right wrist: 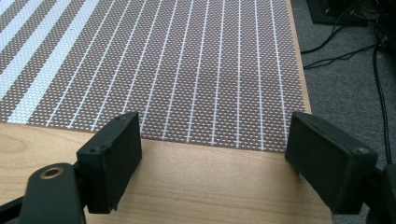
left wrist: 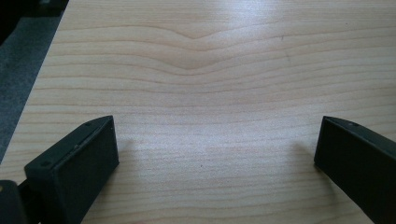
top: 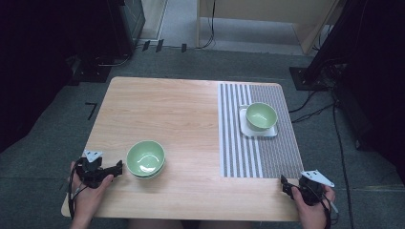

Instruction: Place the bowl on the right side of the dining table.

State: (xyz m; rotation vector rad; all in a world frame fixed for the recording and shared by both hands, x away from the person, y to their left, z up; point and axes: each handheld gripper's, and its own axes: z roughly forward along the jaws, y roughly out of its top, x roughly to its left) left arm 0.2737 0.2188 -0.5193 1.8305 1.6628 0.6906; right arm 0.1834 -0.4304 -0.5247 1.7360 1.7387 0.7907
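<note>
Near the wooden table's (top: 181,119) front left sits a pale green bowl (top: 145,158), seemingly stacked on another. A second green bowl (top: 261,116) rests on a white square plate (top: 244,127) on the striped placemat (top: 258,143) at the right. My left gripper (top: 118,168) is held at the front left corner, just left of the near bowl, and points toward it. In the left gripper view the left gripper (left wrist: 215,140) is open over bare wood. My right gripper (top: 285,183) hovers at the front right corner; the right gripper (right wrist: 212,140) is open, nothing between its jaws, at the placemat's near edge (right wrist: 201,140).
Grey carpet surrounds the table. Black cables (top: 310,107) run along the floor on the right, and dark equipment stands (top: 95,67) are at the back left and right. A pale wooden cabinet (top: 267,19) stands behind the table.
</note>
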